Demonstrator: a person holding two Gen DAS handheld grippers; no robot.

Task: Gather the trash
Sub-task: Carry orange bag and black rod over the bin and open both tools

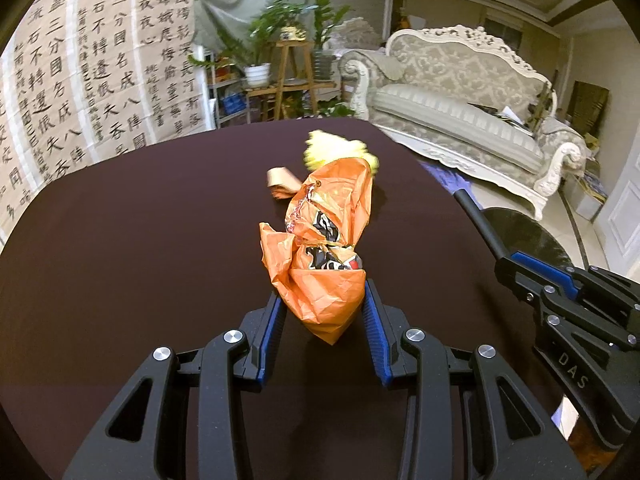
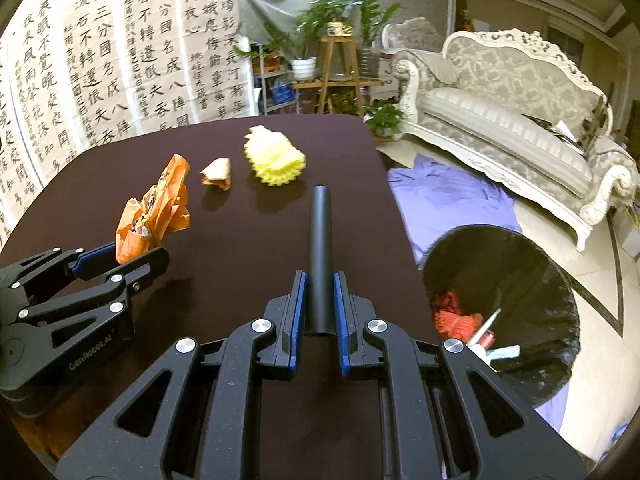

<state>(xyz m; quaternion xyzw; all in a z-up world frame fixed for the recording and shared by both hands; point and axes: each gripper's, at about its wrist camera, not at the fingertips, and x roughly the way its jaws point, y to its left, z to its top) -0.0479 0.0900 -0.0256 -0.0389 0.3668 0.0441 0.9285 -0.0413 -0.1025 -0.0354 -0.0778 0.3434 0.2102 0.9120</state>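
Big sheets of black Chinese writing (image 2: 120,60) hang on the wall behind a dark brown table (image 2: 240,232). Green potted plants (image 2: 320,28) stand on a wooden stand, and a fancy white sofa (image 2: 512,96) sits off to the right side of the room.

On the table lie three bits of trash. An orange plastic bag (image 1: 324,248) is crumpled up at the left. The left gripper (image 1: 324,304) has its two blue fingers (image 1: 272,320) squeezed on the near end of this bag, one finger on each side. In the right wrist view the bag (image 2: 152,212) stands up from those fingers.

Beside the bag lies a small scrap of brown paper (image 2: 218,174). Next to that, farther right, lies a yellow frilly paper cup (image 2: 274,158). Neither one is touching the bag.

The right gripper (image 2: 320,304) has its blue fingers (image 2: 298,312) clamped tight on a black tube (image 2: 322,248). The tube sticks straight out ahead, over the table.

A black trash bin (image 2: 552,280) stands on the floor just past the right edge of the table. Inside it there is something red and stringy (image 2: 456,316) and some other small scraps. A purple cloth (image 2: 452,196) lies on the floor behind the bin.
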